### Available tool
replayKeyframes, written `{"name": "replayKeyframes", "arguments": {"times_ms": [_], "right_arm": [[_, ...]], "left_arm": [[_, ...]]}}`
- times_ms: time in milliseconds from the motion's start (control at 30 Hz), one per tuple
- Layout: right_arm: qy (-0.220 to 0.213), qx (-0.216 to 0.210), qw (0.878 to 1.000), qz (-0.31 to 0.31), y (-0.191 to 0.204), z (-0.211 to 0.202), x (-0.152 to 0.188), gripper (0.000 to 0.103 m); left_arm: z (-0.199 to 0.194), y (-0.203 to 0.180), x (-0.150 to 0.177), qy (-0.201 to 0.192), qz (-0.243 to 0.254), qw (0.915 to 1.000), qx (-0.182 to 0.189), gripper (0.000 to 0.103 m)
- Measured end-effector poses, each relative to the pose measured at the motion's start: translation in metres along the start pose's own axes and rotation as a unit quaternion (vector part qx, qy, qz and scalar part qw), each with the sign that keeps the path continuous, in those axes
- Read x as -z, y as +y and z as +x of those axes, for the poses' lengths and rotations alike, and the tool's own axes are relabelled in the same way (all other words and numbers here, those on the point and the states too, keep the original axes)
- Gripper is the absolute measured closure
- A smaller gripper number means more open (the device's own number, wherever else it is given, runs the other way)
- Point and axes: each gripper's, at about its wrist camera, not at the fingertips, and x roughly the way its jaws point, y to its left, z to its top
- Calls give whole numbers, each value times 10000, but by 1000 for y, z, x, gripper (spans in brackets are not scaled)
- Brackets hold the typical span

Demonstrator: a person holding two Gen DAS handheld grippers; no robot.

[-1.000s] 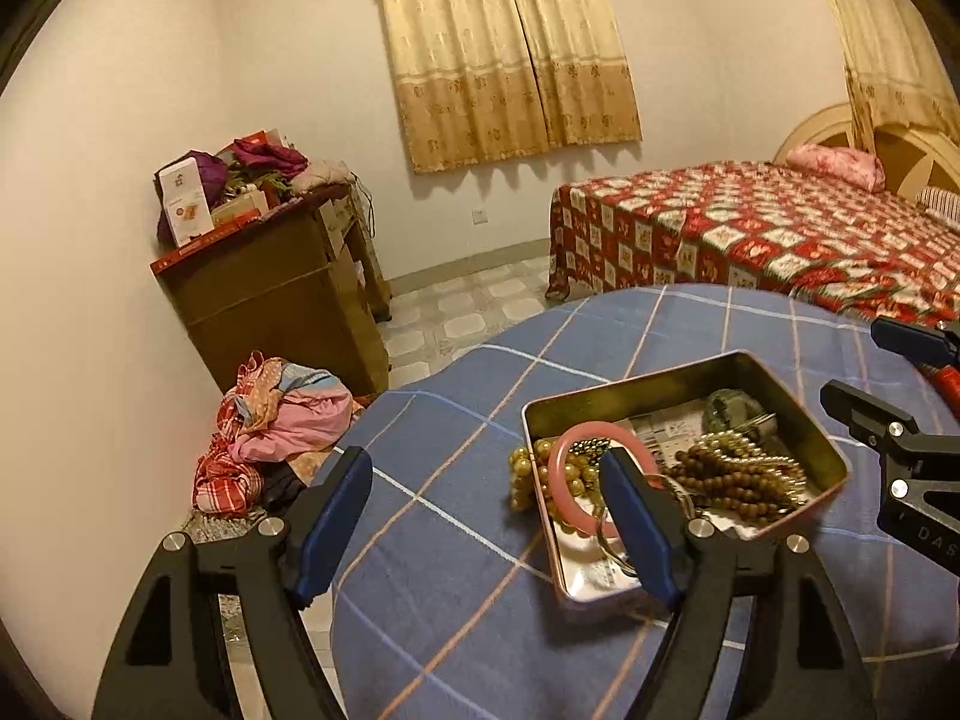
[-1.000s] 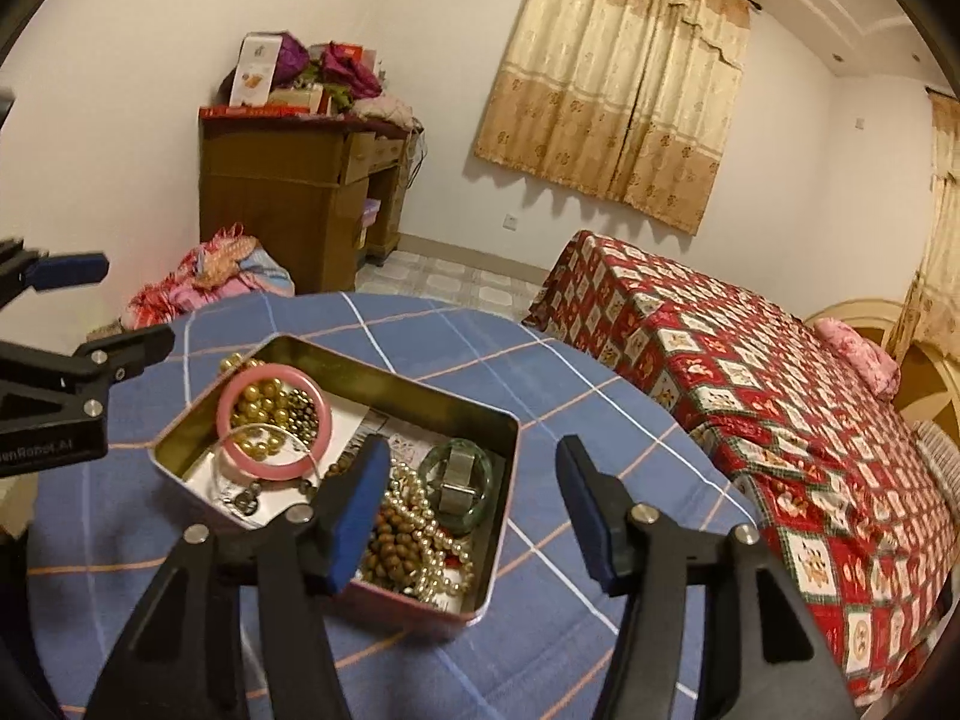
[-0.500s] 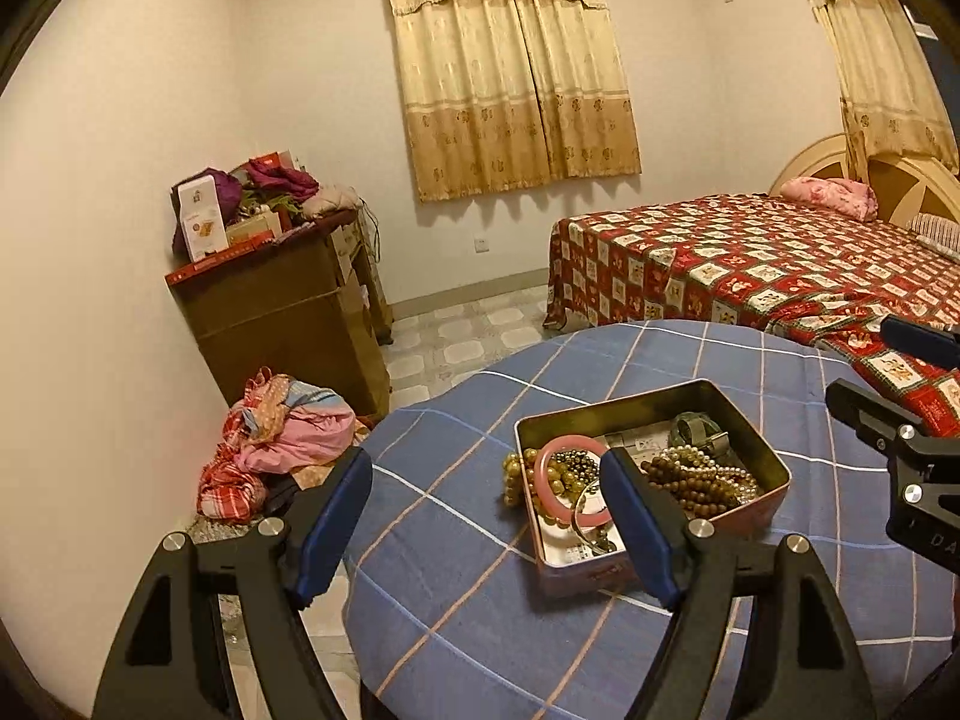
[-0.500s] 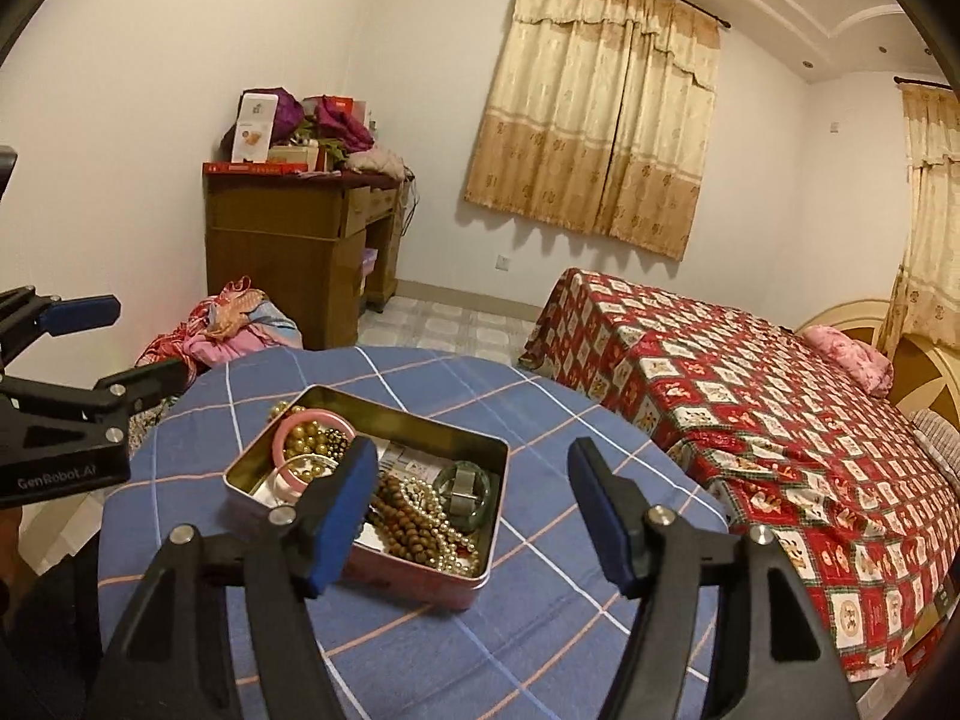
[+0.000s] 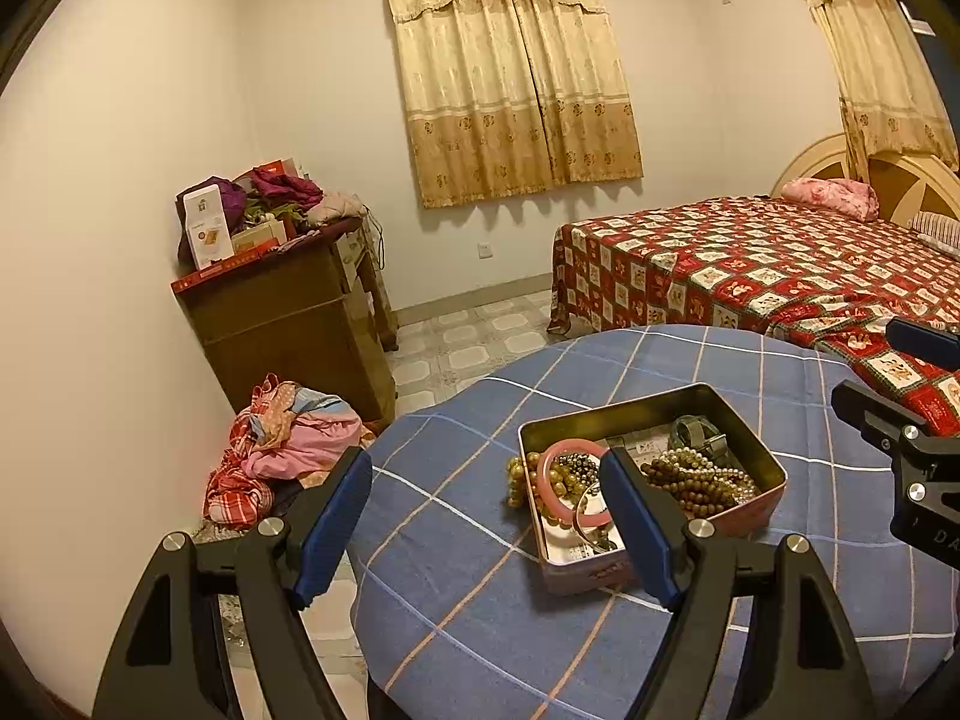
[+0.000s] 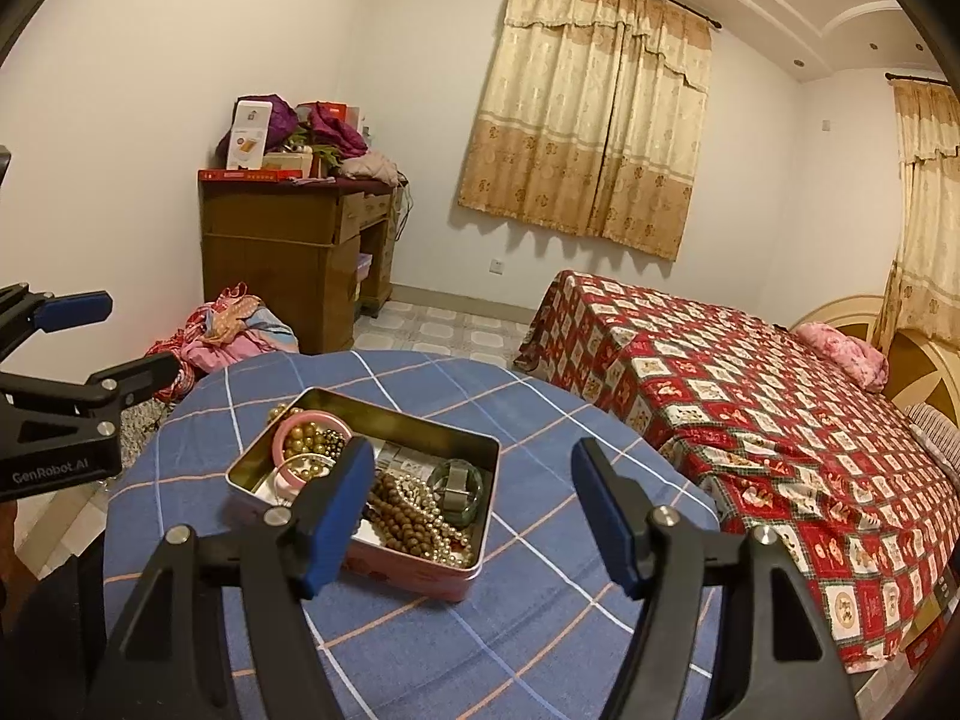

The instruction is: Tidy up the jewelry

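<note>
Left wrist view: the left gripper [image 5: 489, 525] hangs above the near edge of a round table [image 5: 456, 600] draped in soft blue cloth crossed with white and orange lines, its blue-padded jaws spread wide with nothing between them. On the cloth sits the tin [image 5: 744, 456], a rounded rectangular metal box, shiny gold inside, pink on its outer wall. Jewelry fills it: a smooth pink bangle [image 5: 555, 489] leans at the left end, big glossy gold beads [image 5: 516, 480] spill over that rim onto the cloth, matte brown beads [image 5: 684, 480] tangle with small pearls [image 5: 699, 457], and a grey-green bangle [image 5: 696, 432] lies at the far corner on printed paper too small to read. Right wrist view now: the right gripper [image 6: 471, 507] hovers over the tin's near right corner, its jaws also parted and empty, easing no further. The left gripper's black body pokes in from the left, white lettering on it reading "GenRobot.AI" [image 6: 51, 471]. Behind, a wooden dresser [image 6: 282, 252] and a red patchwork bed [image 6: 750, 420].
</note>
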Motion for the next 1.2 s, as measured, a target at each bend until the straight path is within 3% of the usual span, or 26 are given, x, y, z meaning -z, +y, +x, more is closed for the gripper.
{"name": "replayKeyframes", "arguments": {"times_ms": [1200], "right_arm": [[-63,25,9999,93,-8,-6,2,28]], "left_arm": [[-3,-2,0,-28,6,10000,-28,25]]}}
